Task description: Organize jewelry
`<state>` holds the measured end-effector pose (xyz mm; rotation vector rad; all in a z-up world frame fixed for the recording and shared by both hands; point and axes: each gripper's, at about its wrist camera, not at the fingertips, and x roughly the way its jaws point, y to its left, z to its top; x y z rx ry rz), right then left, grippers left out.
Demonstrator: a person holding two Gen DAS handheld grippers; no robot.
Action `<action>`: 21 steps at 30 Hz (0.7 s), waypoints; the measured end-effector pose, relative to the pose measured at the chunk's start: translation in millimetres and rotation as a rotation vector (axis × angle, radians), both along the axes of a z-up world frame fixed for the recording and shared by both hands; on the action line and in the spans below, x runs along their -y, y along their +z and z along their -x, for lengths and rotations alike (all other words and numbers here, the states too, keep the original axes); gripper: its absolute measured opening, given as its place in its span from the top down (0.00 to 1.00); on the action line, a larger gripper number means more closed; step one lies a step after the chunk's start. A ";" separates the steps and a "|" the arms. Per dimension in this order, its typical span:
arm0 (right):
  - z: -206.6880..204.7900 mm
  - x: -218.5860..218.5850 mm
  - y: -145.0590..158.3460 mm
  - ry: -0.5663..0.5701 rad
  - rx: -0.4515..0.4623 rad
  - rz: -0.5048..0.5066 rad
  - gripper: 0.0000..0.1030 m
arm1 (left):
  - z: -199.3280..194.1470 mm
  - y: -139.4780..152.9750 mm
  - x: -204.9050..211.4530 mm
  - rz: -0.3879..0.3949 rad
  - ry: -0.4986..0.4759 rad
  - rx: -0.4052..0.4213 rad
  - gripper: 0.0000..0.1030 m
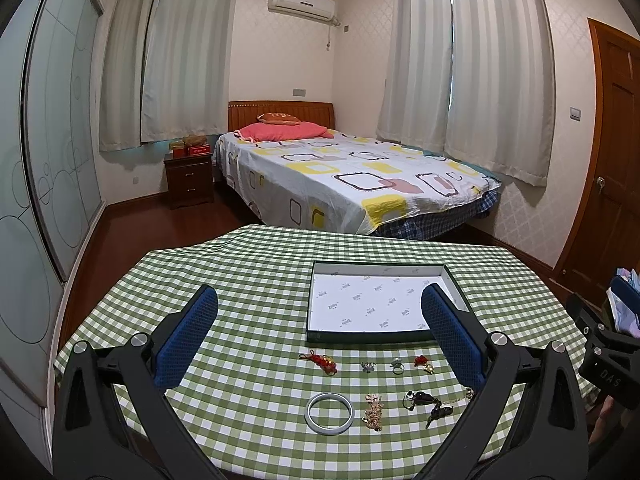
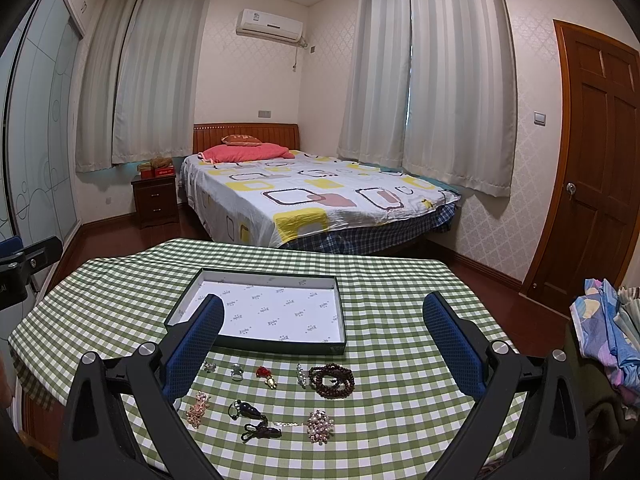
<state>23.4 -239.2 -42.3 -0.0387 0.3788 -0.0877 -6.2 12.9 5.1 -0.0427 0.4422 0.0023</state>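
Both tools are raised above the tabletop (image 1: 256,280), which is covered in a green checked cloth. The left gripper (image 1: 320,332) has its fingers (image 1: 188,336) spread wide with nothing between them. The right gripper (image 2: 322,336) is likewise spread wide and empty.

The tray (image 2: 256,346), a shallow dark-rimmed box with a white printed lining, sits at the far middle of the tabletop and holds nothing. All the jewelry lies on the cloth near its front edge, in two loose rows. The far row, just beside the tray's front wall, holds a red knotted charm (image 1: 320,361), a small silver piece (image 1: 367,367), a ring (image 1: 397,365), a second red charm (image 2: 267,376) and a coil of dark beads (image 2: 332,380). The near row holds a white bangle (image 1: 330,413), a gold chain (image 1: 373,412), two dark cord pendants (image 2: 252,420) and a pale beaded cluster (image 2: 320,426).

Judgement: no piece has been placed, so the step in hand is the first pick. The bangle lies flat, so it is best gripped across one side of its rim. Chains and cords are slack and should be pinched at their bunched middle, then lifted straight up so the trailing ends clear neighbouring pieces. The cord pendants lie close together and may drag one another. Each piece should be lifted over the tray's front wall and released low, apart from others.
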 end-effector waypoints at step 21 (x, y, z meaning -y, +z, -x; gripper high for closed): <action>-0.5 1.5 3.8 -0.001 0.003 0.001 0.06 | -0.4 -2.0 -0.5 -0.012 0.004 0.002 0.04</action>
